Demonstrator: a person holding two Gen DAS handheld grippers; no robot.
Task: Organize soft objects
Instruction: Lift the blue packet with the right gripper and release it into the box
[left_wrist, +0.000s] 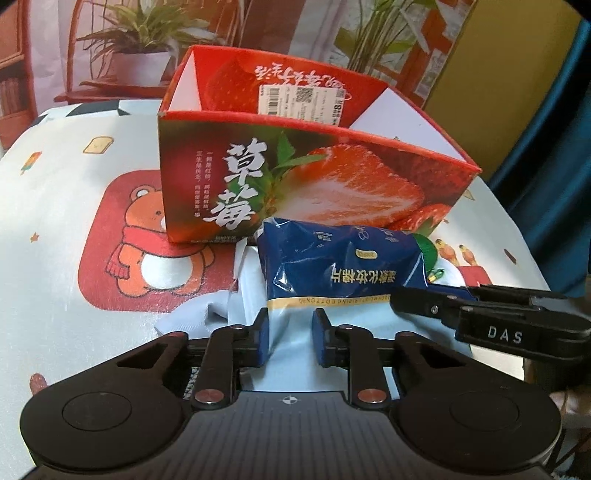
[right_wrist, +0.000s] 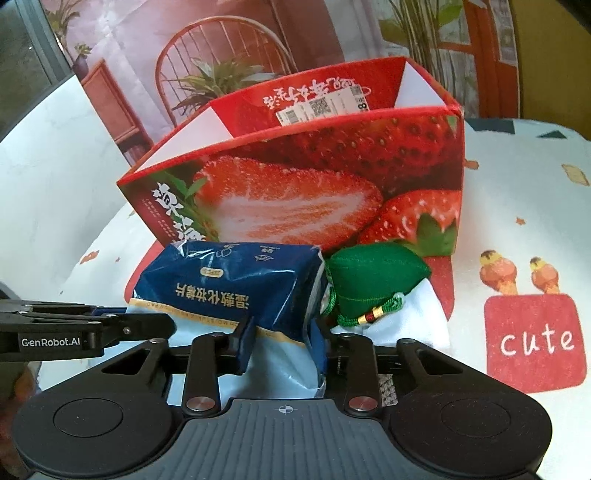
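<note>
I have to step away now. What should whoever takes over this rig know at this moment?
Left claw: pinching the near pale end of the blue pack.
Right claw: pinching the same pack at its other near corner.
Pack lies on the table, just in front of the strawberry box.
Green pouch lies beside the pack, also outside the box.
Done: pack gripped by both claws.
Left: likely lift the pack into the box, then the pouch.

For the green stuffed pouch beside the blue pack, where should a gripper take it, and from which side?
Grip the green pouch across its plump body, coming from above on its open right side. The blue pack crowds its left, the strawberry box stands right behind it, and its cord looks too thin for a hold.
</note>
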